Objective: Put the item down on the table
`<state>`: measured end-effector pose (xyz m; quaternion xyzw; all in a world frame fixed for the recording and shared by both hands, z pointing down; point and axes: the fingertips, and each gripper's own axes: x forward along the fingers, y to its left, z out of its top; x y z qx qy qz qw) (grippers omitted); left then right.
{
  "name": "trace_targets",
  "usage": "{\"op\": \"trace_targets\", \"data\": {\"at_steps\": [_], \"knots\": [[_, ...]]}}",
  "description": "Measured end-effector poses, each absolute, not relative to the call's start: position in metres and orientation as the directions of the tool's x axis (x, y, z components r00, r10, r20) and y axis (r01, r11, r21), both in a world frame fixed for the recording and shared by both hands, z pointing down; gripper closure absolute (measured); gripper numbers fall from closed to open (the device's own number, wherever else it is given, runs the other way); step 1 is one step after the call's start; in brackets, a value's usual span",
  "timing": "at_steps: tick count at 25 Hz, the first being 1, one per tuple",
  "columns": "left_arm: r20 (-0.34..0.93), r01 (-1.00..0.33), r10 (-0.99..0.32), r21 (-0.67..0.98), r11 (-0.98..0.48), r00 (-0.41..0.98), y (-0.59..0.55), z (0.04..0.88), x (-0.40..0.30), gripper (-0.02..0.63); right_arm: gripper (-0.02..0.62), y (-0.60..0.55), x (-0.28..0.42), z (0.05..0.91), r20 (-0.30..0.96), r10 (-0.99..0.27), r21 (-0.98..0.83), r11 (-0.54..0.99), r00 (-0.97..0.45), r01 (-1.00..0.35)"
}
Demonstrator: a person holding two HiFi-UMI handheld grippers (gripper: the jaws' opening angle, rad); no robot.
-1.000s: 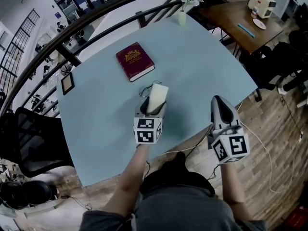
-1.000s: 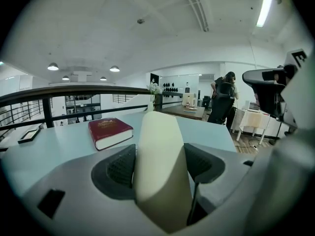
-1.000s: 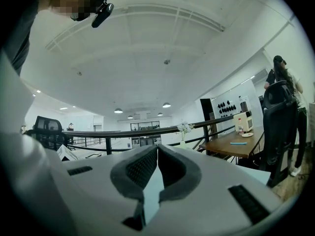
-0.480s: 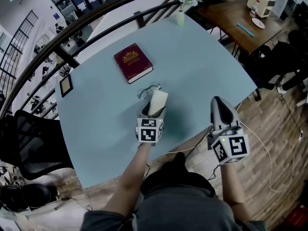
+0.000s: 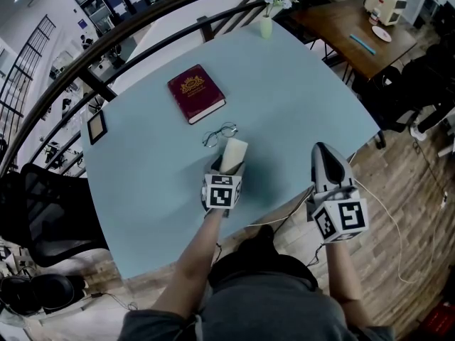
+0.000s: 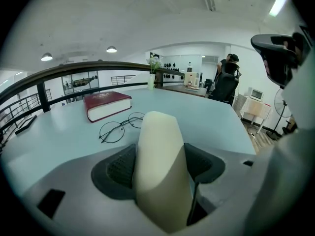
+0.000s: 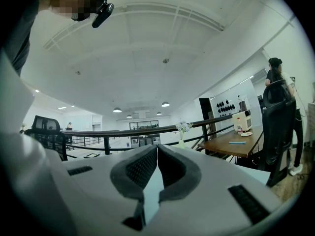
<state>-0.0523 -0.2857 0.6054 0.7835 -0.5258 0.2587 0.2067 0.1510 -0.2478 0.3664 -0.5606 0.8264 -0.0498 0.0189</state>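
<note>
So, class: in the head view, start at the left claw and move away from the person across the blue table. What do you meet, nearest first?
cream item → glasses → red book → vase of flowers

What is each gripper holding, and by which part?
Left gripper clamps the cream item by its near end. Right gripper is shut, empty.
</note>
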Motion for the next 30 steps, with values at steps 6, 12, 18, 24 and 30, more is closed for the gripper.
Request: {"op": "trace_targets", "data": {"at_steps": [6,12,18,24,30], "knots": [[0.653,-0.928,-0.692,0.043,-0.371,0.307,-0.284,0.613,-0.052,0.296,0.592,-0.249,0.151,0.367,0.025,-0.928,-0.104,0.367,-0.371,-0.924],[0.700,-0.927,-0.651,0.040,-0.373,0.292,-0.285,0.623,-0.051,0.296,0.592,-0.251,0.150,0.366,0.024,-0.929,-0.104,0.366,-0.370,-0.925],[0.713,-0.926,-0.633,0.059,-0.373,0.301,-0.287,0.624,-0.051,0.296,0.592,-0.250,0.151,0.366,0.018,-0.928,-0.107,0.368,-0.372,-0.924],[0.720,-0.927,-0.628,0.058,-0.371,0.297,-0.287,0.623,-0.051,0.296,0.592,-0.249,0.148,0.366,0.015,-0.925,-0.110,0.377,-0.381,-0.920],[0.717,-0.930,-0.631,0.065,-0.362,0.296,-0.289,0.623,-0.051,0.293,0.592,-0.246,0.145,0.364,0.014,-0.921,-0.110,0.385,-0.389,-0.916]]}}
